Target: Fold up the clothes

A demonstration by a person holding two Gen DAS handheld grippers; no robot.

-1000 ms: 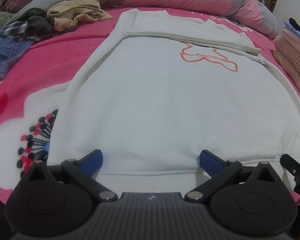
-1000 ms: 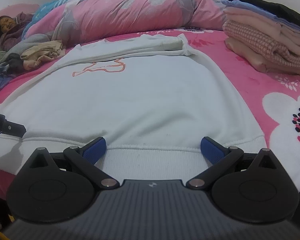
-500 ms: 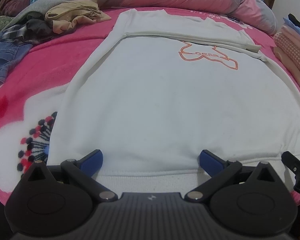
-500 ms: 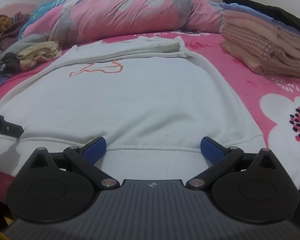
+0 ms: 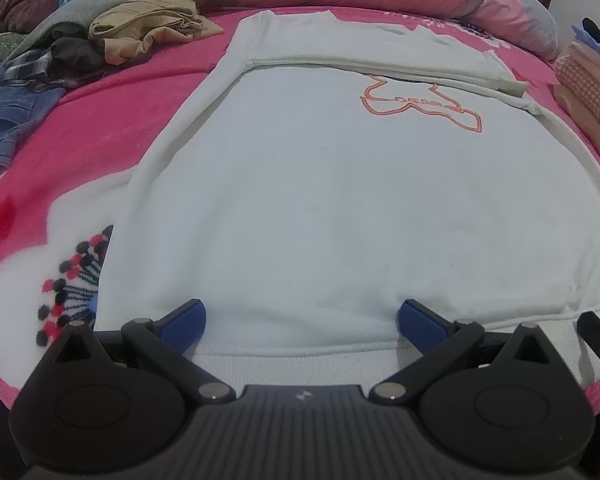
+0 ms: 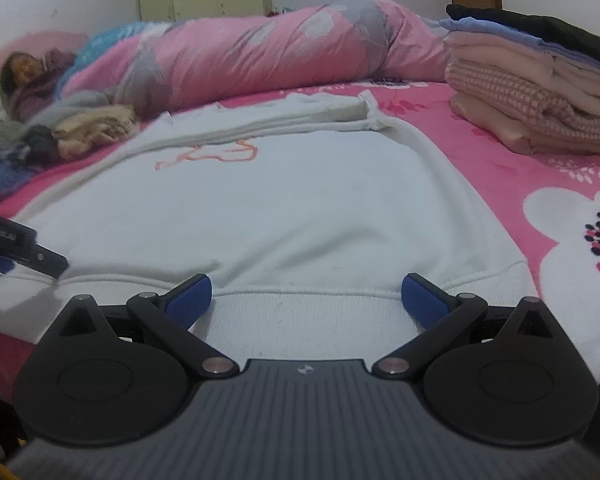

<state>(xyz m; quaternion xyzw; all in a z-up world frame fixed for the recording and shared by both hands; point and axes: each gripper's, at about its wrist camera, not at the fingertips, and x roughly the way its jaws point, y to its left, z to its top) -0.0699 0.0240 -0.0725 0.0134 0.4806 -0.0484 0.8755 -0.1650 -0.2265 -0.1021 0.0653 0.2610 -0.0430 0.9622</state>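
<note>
Pink bedspread (image 5: 100,120) bears a white sweatshirt (image 5: 320,200) (sleeves folded across), both grippers, left (image 5: 300,318) and right (image 6: 306,296), gaping empty over its hem.

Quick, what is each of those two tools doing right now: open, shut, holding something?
Left tool: open, holding nothing, at the white sweatshirt hem.
Right tool: open, holding nothing, at the same hem.

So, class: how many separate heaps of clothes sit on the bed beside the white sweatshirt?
2: a neat folded stack on the right, a loose unfolded pile at far left. More may lie outside view.
</note>
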